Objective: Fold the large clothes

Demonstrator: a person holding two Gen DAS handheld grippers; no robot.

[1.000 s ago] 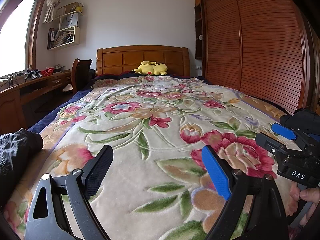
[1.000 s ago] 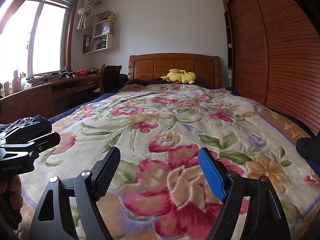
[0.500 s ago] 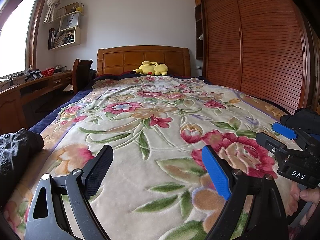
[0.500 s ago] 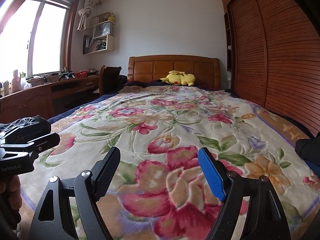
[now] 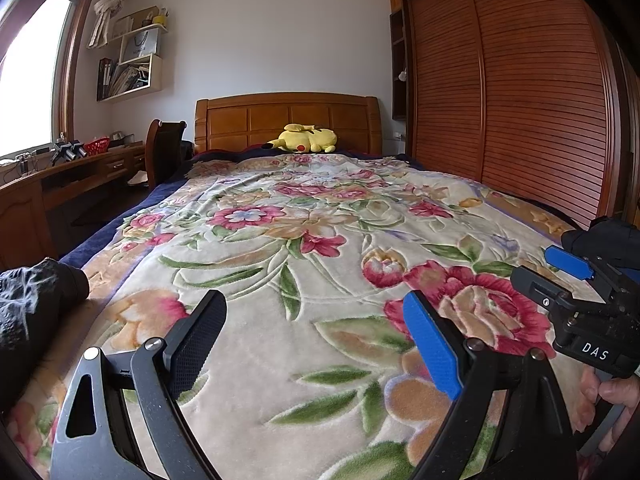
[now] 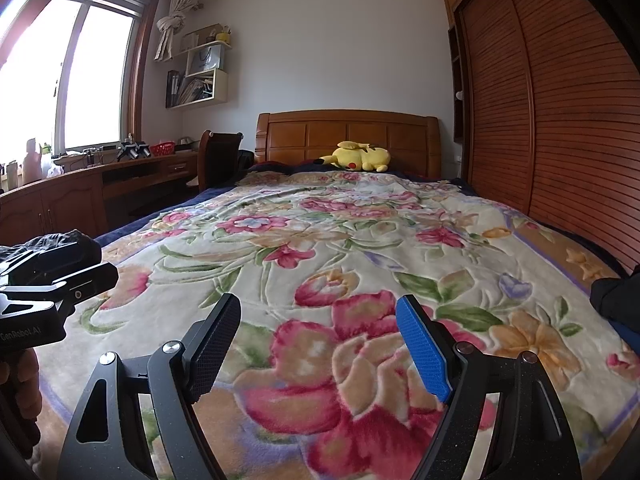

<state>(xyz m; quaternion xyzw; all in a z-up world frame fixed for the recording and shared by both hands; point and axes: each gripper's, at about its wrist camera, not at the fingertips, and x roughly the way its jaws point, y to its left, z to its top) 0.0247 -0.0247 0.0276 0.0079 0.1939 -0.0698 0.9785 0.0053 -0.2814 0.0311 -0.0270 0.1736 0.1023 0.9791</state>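
Left gripper spread wide, holding nothing, hovering over the floral blanket. Right gripper likewise wide apart and empty above the same blanket. Dark garment bunched at the bed's left edge, untouched; another dark bundle at the right edge. Folding apparently not yet begun; picking up, spreading and every fold left.

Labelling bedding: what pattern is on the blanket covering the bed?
Floral: pink and red flowers, green leaves, on cream blanket; clearest in right wrist view.
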